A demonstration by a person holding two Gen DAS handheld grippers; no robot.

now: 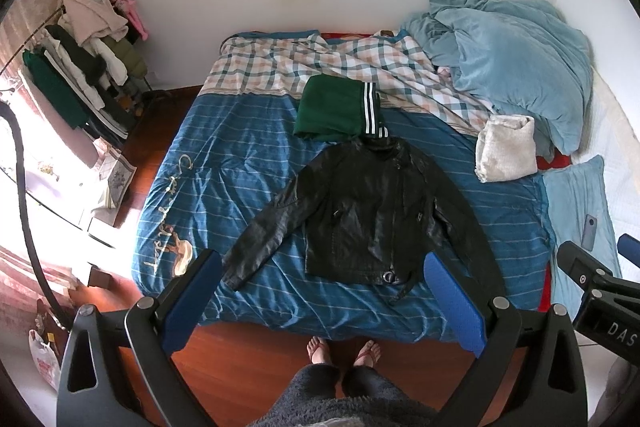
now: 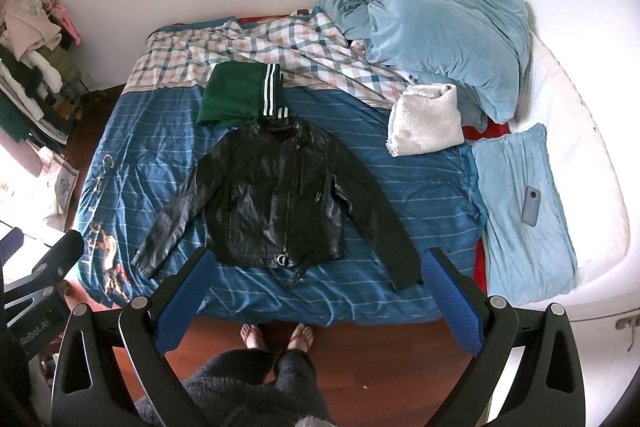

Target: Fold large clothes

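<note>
A black leather jacket [image 1: 368, 211] lies flat, front up, sleeves spread, on the blue striped bedcover [image 1: 224, 163]; it also shows in the right wrist view [image 2: 276, 195]. My left gripper [image 1: 320, 299] is open and empty, held high above the bed's near edge, over the jacket's hem. My right gripper [image 2: 316, 295] is open and empty, also high above the near edge. A folded green garment with white stripes [image 1: 336, 107] lies just beyond the jacket's collar, and shows in the right wrist view [image 2: 236, 95].
A folded white towel [image 2: 426, 121] lies right of the jacket. Crumpled light-blue duvet [image 2: 444, 35] fills the far right. A phone [image 2: 531, 206] rests on a blue pillow [image 2: 520, 239]. A clothes rack [image 1: 84, 67] stands at left. My feet [image 1: 344, 351] stand on the wooden floor.
</note>
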